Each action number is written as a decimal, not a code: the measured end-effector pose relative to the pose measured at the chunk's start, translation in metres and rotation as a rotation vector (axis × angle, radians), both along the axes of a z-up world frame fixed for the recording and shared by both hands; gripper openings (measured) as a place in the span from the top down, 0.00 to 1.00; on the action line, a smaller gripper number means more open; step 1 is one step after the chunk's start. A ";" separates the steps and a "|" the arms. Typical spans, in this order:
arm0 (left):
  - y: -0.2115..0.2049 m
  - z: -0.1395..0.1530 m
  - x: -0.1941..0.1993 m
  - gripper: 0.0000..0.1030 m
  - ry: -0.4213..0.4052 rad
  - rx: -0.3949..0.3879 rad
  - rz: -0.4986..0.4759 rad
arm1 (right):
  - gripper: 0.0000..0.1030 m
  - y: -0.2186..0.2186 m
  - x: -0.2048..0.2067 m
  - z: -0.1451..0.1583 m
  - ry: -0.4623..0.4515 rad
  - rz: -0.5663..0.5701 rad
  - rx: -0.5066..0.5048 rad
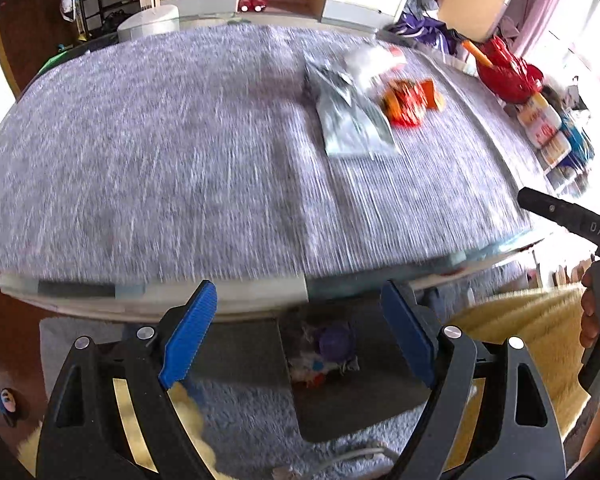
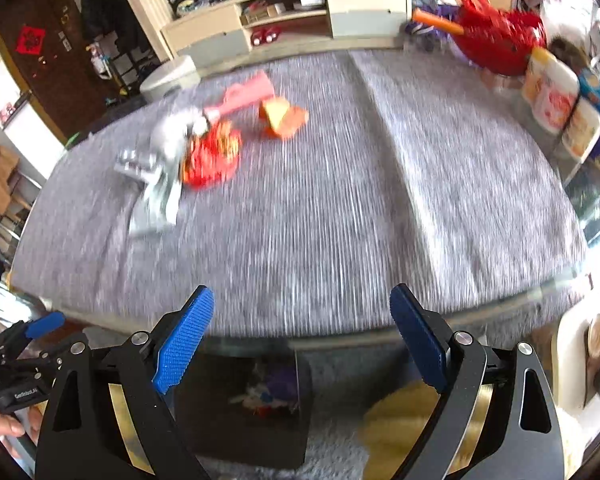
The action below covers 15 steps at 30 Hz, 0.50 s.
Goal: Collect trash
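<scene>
Grey-clothed counter (image 1: pixel 180 152) | silver wrapper (image 1: pixel 352 120), red wrapper (image 1: pixel 406 104) and orange carton (image 2: pixel 284 120) clustered far side | dark bin (image 1: pixel 340 376) on floor below near edge, scraps inside | left tongs (image 1: pixel 300 340) apart, empty | right tongs (image 2: pixel 300 340) apart, empty

A grey cloth (image 1: pixel 180 168) fills mid-frame. At top centre stands a low cabinet (image 2: pixel 292 12); upper right holds a red bowl (image 2: pixel 496 44), with cartons (image 2: pixel 556 96) just below it.

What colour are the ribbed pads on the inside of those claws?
Bright blue pads on black arms, clearest in the right wrist view.
</scene>
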<state>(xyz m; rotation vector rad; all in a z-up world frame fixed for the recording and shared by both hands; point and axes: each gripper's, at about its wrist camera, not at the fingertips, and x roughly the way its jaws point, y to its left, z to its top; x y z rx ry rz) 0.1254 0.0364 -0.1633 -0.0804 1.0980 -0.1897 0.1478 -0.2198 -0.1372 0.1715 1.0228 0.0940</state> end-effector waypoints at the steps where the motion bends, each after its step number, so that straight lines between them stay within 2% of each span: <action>1: 0.000 0.002 0.006 0.23 -0.005 0.000 0.003 | 0.12 0.000 0.008 0.002 -0.009 -0.002 -0.004; 10: -0.002 0.029 0.076 0.23 -0.071 0.006 0.000 | 0.12 0.005 0.073 0.009 -0.057 0.000 -0.033; 15: -0.007 0.036 0.113 0.24 -0.085 0.013 0.000 | 0.16 0.010 0.103 0.005 -0.060 0.010 -0.040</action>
